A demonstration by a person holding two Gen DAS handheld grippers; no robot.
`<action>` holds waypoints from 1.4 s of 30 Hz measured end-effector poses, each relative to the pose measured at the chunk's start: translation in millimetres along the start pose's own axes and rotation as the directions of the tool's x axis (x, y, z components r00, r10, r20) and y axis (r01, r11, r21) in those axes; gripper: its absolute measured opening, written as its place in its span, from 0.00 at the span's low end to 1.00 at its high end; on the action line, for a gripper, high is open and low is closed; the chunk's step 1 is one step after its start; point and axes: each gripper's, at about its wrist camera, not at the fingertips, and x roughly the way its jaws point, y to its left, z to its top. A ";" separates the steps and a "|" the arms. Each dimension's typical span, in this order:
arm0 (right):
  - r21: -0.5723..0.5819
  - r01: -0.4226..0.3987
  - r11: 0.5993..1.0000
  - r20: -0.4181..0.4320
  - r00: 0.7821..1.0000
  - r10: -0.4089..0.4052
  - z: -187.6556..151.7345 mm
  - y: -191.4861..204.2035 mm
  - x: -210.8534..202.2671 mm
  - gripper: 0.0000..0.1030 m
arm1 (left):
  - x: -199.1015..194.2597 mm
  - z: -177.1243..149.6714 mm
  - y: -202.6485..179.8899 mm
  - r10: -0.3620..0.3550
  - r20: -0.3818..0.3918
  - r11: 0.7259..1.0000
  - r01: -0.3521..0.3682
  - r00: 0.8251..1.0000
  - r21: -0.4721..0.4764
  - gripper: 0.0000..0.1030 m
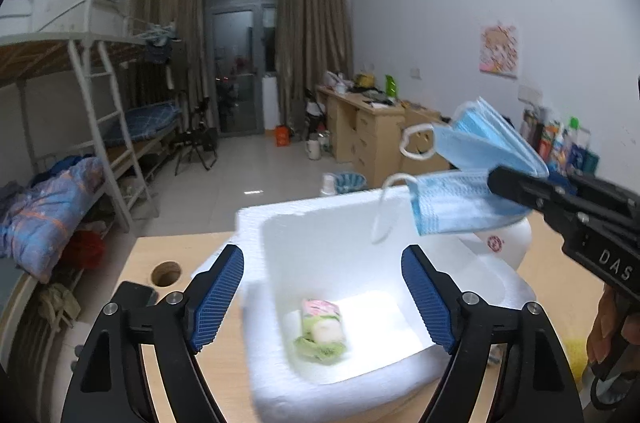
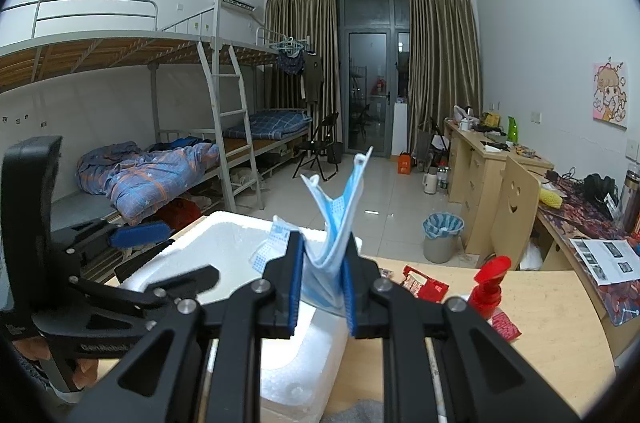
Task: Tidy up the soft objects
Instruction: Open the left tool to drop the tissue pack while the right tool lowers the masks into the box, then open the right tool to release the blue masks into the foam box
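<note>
A white foam box (image 1: 276,383) stands on the wooden table (image 1: 188,251). On the box's floor lies a soft pink-and-green packet (image 1: 322,329). My left gripper (image 1: 322,255) hovers over the box, open, with nothing between its blue pads; the packet lies below them. My right gripper (image 2: 325,243) is shut on a bunch of blue face masks (image 2: 340,207), held above the box's far right rim (image 2: 320,235). In the left wrist view the masks (image 1: 472,151) hang from the right gripper (image 1: 494,179) with white ear loops dangling.
A red pump bottle (image 2: 490,283) and red packets (image 2: 424,285) lie on the table right of the box. A white container with a red logo (image 1: 508,243) stands behind the box. There is a round hole (image 1: 166,273) in the tabletop at left. Bunk beds and desks line the room beyond.
</note>
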 end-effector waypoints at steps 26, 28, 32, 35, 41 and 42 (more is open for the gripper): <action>-0.026 -0.067 0.997 -0.046 0.997 0.066 -4.9 21.2 26.9 0.53 | -56.3 -26.4 54.9 0.100 0.179 0.983 -0.070 0.979 -0.170 0.99; -0.034 -0.065 0.997 -0.044 0.997 0.064 -5.6 22.6 26.0 0.57 | -52.8 -28.2 56.3 0.105 0.166 0.981 -0.075 0.981 -0.177 0.99; -0.042 -0.063 0.997 -0.046 0.997 0.061 -7.6 22.0 24.9 0.58 | -51.8 -29.0 56.4 0.090 0.158 0.981 -0.060 0.983 -0.184 0.99; -0.040 -0.063 0.997 -0.049 0.997 0.061 -8.4 21.8 24.8 0.60 | -54.5 -28.6 54.7 0.096 0.172 0.982 -0.066 0.980 -0.175 0.99; -0.043 -0.065 0.997 -0.043 0.997 0.064 -10.5 19.4 21.0 0.63 | -57.6 -30.6 57.6 0.093 0.187 0.977 -0.053 0.978 -0.208 0.99; -0.041 -0.065 0.997 -0.043 0.997 0.064 -10.7 18.6 20.4 0.64 | -57.8 -30.4 57.3 0.094 0.188 0.977 -0.054 0.978 -0.208 0.99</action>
